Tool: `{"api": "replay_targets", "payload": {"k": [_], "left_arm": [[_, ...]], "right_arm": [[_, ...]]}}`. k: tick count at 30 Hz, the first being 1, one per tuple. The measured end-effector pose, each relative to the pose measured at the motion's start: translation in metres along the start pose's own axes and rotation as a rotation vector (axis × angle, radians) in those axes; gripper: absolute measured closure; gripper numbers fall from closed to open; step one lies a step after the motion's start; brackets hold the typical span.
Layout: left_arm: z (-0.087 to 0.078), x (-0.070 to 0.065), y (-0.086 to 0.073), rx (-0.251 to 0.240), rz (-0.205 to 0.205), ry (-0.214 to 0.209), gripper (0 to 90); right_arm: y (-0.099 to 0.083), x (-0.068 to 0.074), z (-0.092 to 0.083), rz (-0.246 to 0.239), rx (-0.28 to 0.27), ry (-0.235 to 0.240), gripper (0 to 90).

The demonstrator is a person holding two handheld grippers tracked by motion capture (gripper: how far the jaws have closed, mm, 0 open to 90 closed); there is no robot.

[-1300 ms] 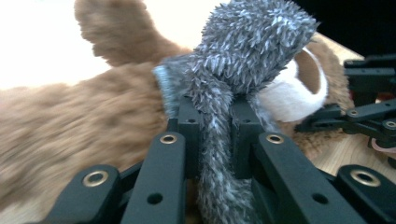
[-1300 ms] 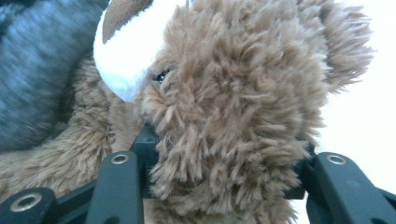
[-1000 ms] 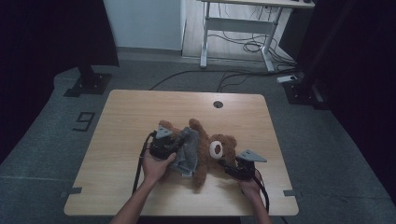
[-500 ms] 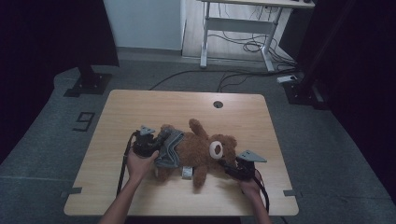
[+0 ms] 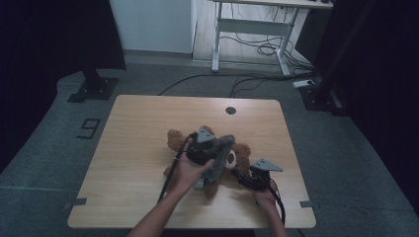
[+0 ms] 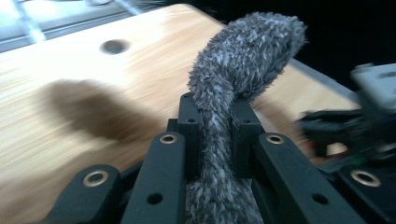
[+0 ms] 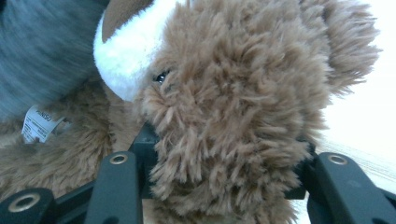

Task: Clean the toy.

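Note:
A brown teddy bear (image 5: 175,139) lies on the wooden table (image 5: 138,123), its head (image 5: 241,154) toward the right. My left gripper (image 5: 213,152) hovers over the bear's body, shut on a strip of grey fuzzy cloth (image 5: 222,150). In the left gripper view the grey cloth (image 6: 243,56) is pinched between the jaws of the left gripper (image 6: 215,112) and stands up past their tips. My right gripper (image 5: 240,174) sits at the bear's head near the front edge. In the right gripper view the right gripper (image 7: 224,135) is shut on the bear's furry head (image 7: 233,93).
A white label (image 7: 39,123) hangs from the bear's body. The table has a round cable hole (image 5: 230,110) at the back. A white desk frame (image 5: 252,29) and floor cables (image 5: 257,49) lie beyond the table, and dark stand bases (image 5: 94,89) flank it.
My left gripper swung left with the grey cloth, then came back right and higher, over the bear's body. The right gripper and the bear's head stayed put.

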State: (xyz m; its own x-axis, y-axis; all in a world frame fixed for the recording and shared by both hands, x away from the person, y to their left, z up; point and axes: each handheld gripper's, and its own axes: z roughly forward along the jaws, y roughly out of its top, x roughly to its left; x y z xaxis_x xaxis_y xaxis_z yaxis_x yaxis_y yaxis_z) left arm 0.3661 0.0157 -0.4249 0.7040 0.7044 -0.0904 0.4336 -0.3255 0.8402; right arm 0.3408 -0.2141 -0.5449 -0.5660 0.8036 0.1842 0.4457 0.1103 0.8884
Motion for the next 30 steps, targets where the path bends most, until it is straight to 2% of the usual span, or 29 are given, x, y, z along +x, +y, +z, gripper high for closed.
{"api": "replay_targets", "payload": {"k": [2, 3, 4, 6, 7, 8, 9, 15, 17, 18, 19, 20, 21, 22, 24, 25, 26, 29, 30], "left_arm": [[0.014, -0.020, 0.007, 0.003, 0.035, -0.025, 77.8], [0.026, -0.032, 0.012, 0.016, 0.057, -0.034, 77.7], [0.026, -0.032, 0.012, 0.016, 0.057, -0.034, 77.7], [0.041, -0.039, 0.014, 0.033, 0.051, -0.040, 77.7], [0.041, -0.039, 0.014, 0.033, 0.051, -0.040, 77.7], [0.047, -0.040, 0.011, 0.042, 0.057, -0.016, 77.7], [0.047, -0.040, 0.011, 0.042, 0.057, -0.016, 77.7], [0.039, -0.015, 0.001, 0.043, 0.002, 0.041, 77.7], [0.035, -0.005, -0.004, 0.058, -0.004, 0.074, 77.9], [0.035, -0.005, -0.004, 0.058, -0.004, 0.074, 77.9], [0.033, 0.000, -0.008, 0.069, -0.007, 0.091, 77.9], [0.031, 0.006, -0.013, 0.079, -0.020, 0.096, 77.9], [0.026, 0.018, -0.024, 0.087, -0.044, 0.095, 77.9], [0.022, 0.022, -0.029, 0.079, -0.052, 0.092, 77.9], [0.018, 0.024, -0.033, 0.069, -0.057, 0.090, 77.9], [0.010, 0.026, -0.038, 0.057, -0.038, 0.102, 77.9], [0.010, 0.026, -0.038, 0.057, -0.038, 0.102, 77.9], [-0.007, 0.034, -0.046, 0.048, -0.022, 0.123, 77.7], [-0.007, 0.034, -0.046, 0.048, -0.022, 0.123, 77.6]], "right_arm": [[0.000, 0.000, 0.000, -0.001, 0.000, 0.000, 46.8], [-0.001, -0.001, 0.000, -0.003, -0.001, 0.001, 46.6], [-0.001, -0.001, 0.000, -0.003, -0.001, 0.001, 46.6], [-0.001, -0.001, 0.000, 0.005, -0.003, 0.002, 46.6], [-0.001, -0.001, 0.000, 0.005, -0.003, 0.002, 46.6], [-0.001, -0.002, 0.000, 0.004, 0.001, 0.003, 46.6], [-0.001, -0.002, 0.000, 0.004, 0.001, 0.003, 46.6], [-0.001, 0.000, 0.000, -0.006, 0.005, -0.005, 46.5], [-0.001, 0.000, 0.000, -0.003, 0.005, -0.003, 46.5], [-0.001, -0.001, 0.000, 0.000, 0.005, -0.001, 46.4], [-0.001, -0.001, 0.000, 0.000, 0.005, -0.001, 46.4], [-0.002, -0.001, 0.000, 0.000, 0.003, 0.000, 46.4], [-0.002, -0.002, 0.000, 0.004, 0.002, 0.006, 46.2], [-0.002, -0.002, 0.000, 0.003, 0.003, 0.007, 46.1], [-0.002, -0.002, 0.000, 0.000, 0.003, 0.006, 46.1], [-0.002, -0.001, 0.000, 0.001, 0.004, 0.007, 46.0], [-0.002, -0.001, 0.000, 0.001, 0.004, 0.007, 46.0], [-0.002, -0.002, 0.000, 0.004, 0.001, 0.008, 45.8], [-0.002, -0.002, 0.000, 0.006, -0.002, 0.008, 45.8]]}}
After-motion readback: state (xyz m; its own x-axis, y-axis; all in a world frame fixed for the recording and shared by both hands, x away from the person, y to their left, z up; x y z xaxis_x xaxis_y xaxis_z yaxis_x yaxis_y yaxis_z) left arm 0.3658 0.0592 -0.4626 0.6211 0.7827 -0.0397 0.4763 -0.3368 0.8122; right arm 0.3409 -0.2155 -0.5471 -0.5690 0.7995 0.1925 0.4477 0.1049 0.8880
